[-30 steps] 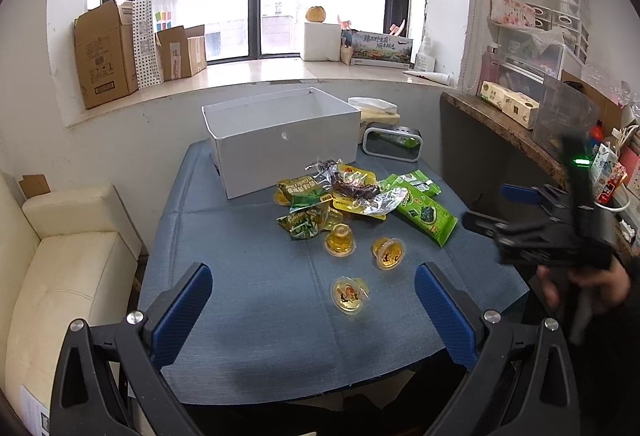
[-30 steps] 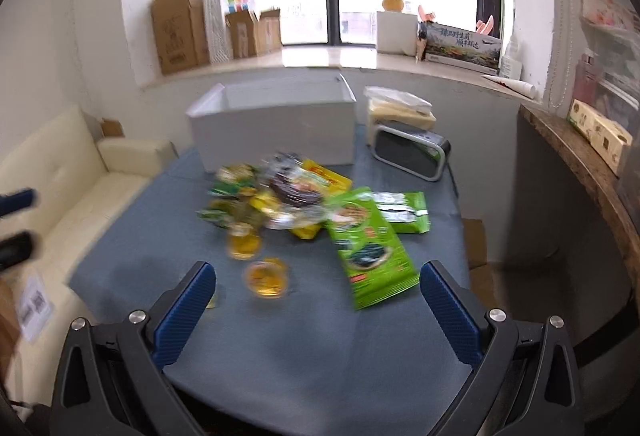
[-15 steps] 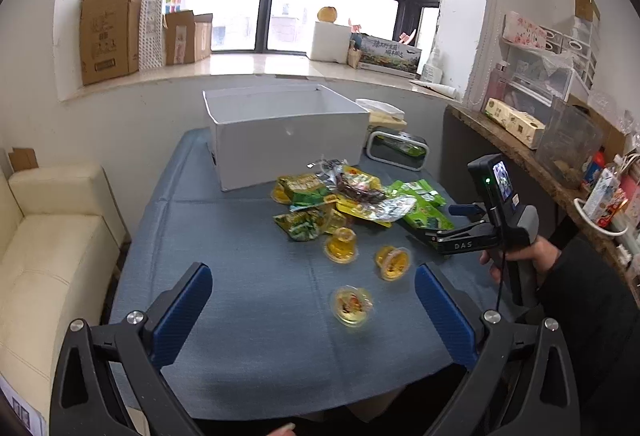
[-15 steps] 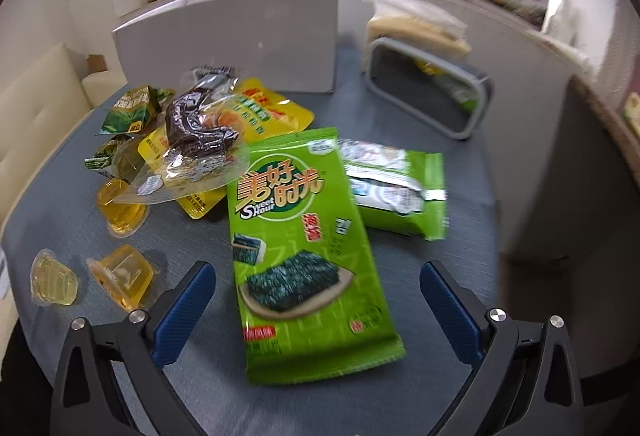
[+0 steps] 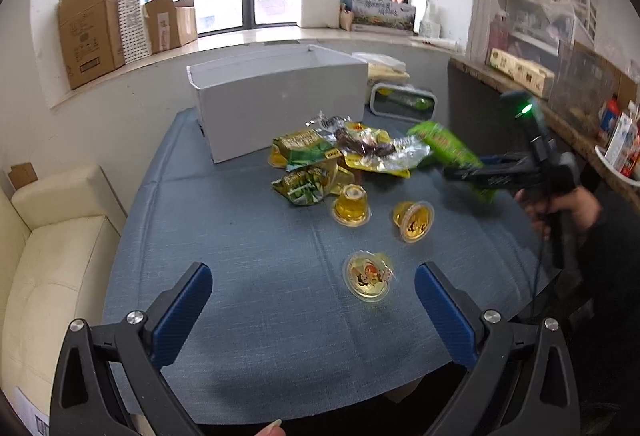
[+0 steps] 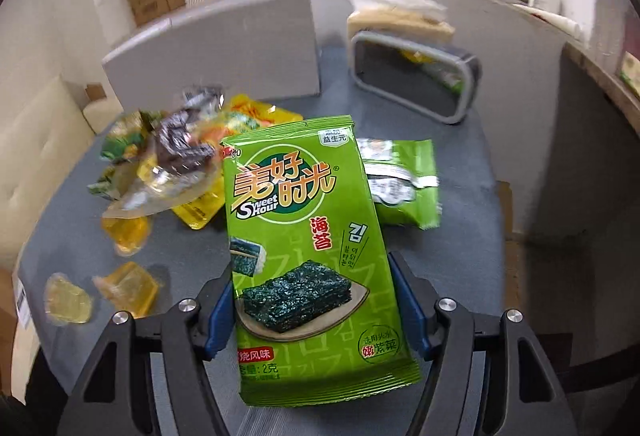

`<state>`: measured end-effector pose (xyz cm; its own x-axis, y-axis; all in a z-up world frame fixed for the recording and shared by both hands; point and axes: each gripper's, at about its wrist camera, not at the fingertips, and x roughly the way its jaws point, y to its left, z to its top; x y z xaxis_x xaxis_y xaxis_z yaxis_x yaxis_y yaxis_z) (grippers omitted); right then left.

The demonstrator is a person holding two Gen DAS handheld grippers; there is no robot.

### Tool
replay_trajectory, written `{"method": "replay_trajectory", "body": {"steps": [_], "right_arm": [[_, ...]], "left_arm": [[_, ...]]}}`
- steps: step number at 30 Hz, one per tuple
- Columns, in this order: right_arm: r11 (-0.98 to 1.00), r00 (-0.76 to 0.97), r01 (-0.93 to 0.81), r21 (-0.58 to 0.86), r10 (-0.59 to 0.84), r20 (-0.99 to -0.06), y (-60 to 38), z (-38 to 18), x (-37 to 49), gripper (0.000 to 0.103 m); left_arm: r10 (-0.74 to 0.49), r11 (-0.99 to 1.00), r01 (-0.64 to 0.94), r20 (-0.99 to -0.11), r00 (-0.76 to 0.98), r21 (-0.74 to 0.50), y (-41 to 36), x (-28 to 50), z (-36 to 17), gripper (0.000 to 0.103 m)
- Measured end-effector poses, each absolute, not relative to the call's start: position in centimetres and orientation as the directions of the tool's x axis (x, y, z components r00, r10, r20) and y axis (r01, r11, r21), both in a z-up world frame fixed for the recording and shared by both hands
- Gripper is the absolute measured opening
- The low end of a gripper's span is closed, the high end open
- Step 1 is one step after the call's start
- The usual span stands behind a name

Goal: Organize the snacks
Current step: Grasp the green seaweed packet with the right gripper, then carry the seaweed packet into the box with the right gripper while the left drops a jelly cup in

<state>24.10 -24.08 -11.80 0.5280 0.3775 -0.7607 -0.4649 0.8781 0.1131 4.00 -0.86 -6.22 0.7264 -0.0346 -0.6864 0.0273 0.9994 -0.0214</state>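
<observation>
- Clearly, the right hand-held gripper (image 6: 312,306) pinches the glossy green seaweed packet (image 6: 308,256) by its two long edges, blue pads pressed against the crinkled foil; in the left view the packet (image 5: 448,147) hangs tilted above the counter (image 5: 240,256).
- The left hand-held gripper (image 5: 312,312) is spread wide and holds nothing, its ribbed blue pads over bare cloth near the counter's front edge.
- The counter is covered in a woven blue-grey cloth with fold creases.
- A second, smaller green packet (image 6: 400,187) lies flat just behind the held one.
- Crumpled foil and clear plastic wrappers (image 5: 344,151) are heaped near the middle, just in front of the white box (image 5: 276,103), a smooth rectangular box with an open top.
- Three round, translucent yellow jelly cups (image 5: 412,220) sit apart from one another on open cloth between the heap and the left hand-held gripper.
</observation>
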Motion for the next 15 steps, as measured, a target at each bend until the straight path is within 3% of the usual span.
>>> {"method": "replay_trajectory", "body": {"steps": [10,15], "right_arm": [[0.901,0.634,-0.422,0.098,0.37,-0.679,-26.1,-7.5,16.7,0.072],[0.891,0.635,-0.427,0.151,0.415,-0.651,-26.2,-6.8,14.1,0.072]], "left_arm": [[-0.064,0.993,0.119,-0.749,0.66,0.019,-4.6,8.3,-10.5,0.103],[-0.062,0.996,0.092,-0.774,0.631,-0.004,-4.3,9.8,-12.6,0.103]]}}
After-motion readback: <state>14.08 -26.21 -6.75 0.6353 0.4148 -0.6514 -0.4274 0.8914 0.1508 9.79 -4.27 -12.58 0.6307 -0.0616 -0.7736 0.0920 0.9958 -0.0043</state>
